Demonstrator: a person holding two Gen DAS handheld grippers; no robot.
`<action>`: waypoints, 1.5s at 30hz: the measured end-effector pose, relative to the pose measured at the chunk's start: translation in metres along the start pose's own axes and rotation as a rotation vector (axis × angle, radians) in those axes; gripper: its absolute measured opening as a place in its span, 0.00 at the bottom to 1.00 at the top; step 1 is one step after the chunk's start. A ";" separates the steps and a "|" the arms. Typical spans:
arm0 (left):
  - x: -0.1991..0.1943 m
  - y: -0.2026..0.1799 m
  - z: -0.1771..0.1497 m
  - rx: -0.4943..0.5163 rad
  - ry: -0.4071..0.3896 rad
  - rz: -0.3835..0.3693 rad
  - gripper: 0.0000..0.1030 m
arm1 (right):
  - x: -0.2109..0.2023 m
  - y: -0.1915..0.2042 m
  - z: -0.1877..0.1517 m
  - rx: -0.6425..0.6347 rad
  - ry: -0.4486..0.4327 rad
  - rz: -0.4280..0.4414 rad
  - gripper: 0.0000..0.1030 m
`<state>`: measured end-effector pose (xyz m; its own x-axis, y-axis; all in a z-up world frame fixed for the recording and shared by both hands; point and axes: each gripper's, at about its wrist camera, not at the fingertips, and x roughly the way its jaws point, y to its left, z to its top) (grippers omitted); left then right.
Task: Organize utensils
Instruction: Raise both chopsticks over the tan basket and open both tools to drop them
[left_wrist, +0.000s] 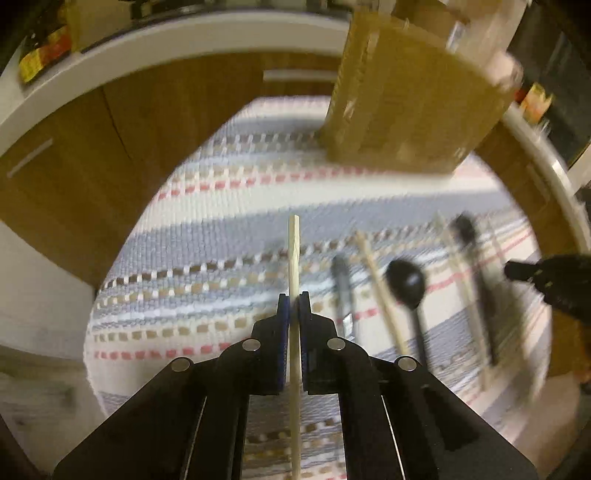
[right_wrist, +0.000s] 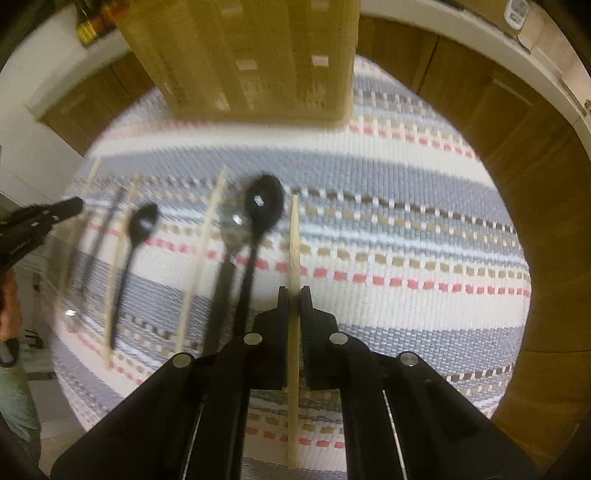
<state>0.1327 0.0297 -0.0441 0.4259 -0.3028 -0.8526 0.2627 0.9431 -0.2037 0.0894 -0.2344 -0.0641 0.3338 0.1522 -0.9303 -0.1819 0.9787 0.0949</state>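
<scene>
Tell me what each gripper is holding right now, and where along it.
The left gripper pinches a pale wooden chopstick partway along its shaft. The right gripper pinches another pale wooden chopstick, also mid-shaft.

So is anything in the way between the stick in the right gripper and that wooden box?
Nothing visible blocks it. The right gripper is shut on a chopstick, and only bare striped mat lies between it and the wooden organizer. The black spoons lie off to its left.
</scene>
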 end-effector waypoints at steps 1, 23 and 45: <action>-0.007 0.001 0.000 -0.013 -0.025 -0.029 0.03 | -0.010 0.000 -0.001 -0.002 -0.035 0.019 0.04; -0.135 -0.067 0.117 -0.009 -0.723 -0.234 0.03 | -0.164 -0.019 0.072 0.077 -0.791 0.172 0.04; -0.066 -0.074 0.171 -0.052 -0.946 -0.116 0.03 | -0.117 -0.034 0.160 0.101 -1.023 -0.079 0.04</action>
<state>0.2329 -0.0432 0.1095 0.9293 -0.3586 -0.0883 0.3179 0.8985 -0.3027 0.2048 -0.2639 0.0988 0.9776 0.0850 -0.1926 -0.0627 0.9909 0.1195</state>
